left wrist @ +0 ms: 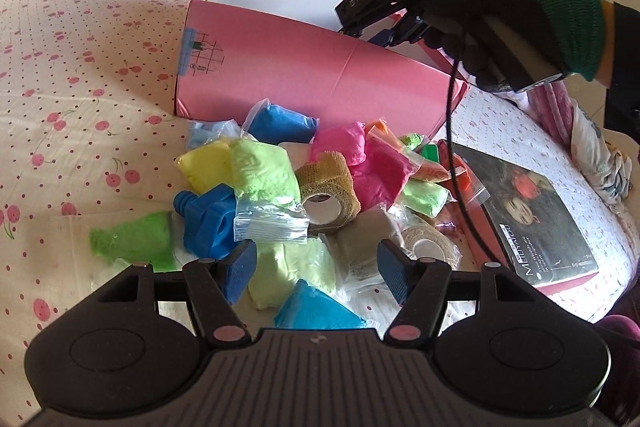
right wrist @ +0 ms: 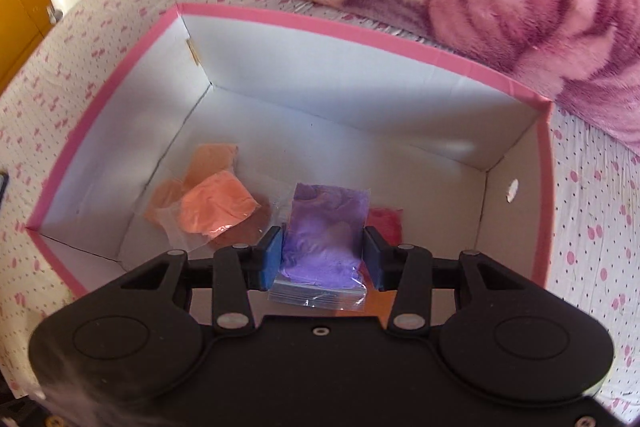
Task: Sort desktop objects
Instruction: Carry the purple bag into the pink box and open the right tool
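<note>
Under my right gripper sits the pink box, open-topped with white inner walls. On its floor, ahead and to the left of my fingers, lie orange clay bags, with a darker brownish one partly under them; a red bag peeks out just past my right fingertip. My right jaws are clamped on the purple clay bag, a clear zip pouch packed with lilac clay, its sealed strip hanging back toward the gripper body while the filled end points down into the box. My left gripper hovers with its jaws apart and nothing between the pads, directly over the loose pile on the cherry-print sheet. Just beyond those fingers are a pale green bag, a tan bandage roll, pink bags and a blue bag; a cyan bag lies below them, a blue plastic piece to the left, and a book off to the right. From there I see my gloved right hand over the box's far rim.
</note>
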Demonstrator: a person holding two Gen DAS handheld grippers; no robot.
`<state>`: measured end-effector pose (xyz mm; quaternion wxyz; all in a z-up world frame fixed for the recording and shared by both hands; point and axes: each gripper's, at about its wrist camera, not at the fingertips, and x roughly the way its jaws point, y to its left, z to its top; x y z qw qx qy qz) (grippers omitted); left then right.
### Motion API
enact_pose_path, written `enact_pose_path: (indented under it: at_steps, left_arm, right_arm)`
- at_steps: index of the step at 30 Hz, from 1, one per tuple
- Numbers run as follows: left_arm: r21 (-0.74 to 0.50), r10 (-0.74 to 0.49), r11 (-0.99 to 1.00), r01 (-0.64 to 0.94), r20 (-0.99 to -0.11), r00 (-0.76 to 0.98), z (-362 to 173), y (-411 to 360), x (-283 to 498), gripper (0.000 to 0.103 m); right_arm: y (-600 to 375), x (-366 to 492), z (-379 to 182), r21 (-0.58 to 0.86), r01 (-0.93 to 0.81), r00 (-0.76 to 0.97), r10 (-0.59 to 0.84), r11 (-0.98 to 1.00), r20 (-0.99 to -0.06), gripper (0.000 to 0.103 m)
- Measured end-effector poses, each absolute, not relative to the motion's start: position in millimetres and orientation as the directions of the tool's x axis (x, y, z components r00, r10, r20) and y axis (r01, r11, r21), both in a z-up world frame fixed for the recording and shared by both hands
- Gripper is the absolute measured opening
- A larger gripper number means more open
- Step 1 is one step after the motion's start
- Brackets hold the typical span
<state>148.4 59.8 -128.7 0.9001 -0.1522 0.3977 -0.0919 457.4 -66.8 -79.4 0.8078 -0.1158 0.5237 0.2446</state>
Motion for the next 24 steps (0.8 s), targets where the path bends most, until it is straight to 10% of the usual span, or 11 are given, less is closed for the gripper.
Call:
enact_pose_path:
  at_steps: [6, 24]
  left_arm:
    - [-0.344, -0.285, 0.938, 0.043, -0.695, 0.661, -131, 59, 149, 0.066]
    - [-0.35, -0.227, 0.936, -0.041, -0.688, 0.689, -132, 77, 144, 0.066]
  right_arm:
    - [-62, 466, -88, 0.052, -0.499, 0.334, 0.247, 0.865, -0.91, 0.06]
    - [-114, 362, 6, 0.163, -0.528, 0.514, 0.466, 0.834, -0.72, 0.069]
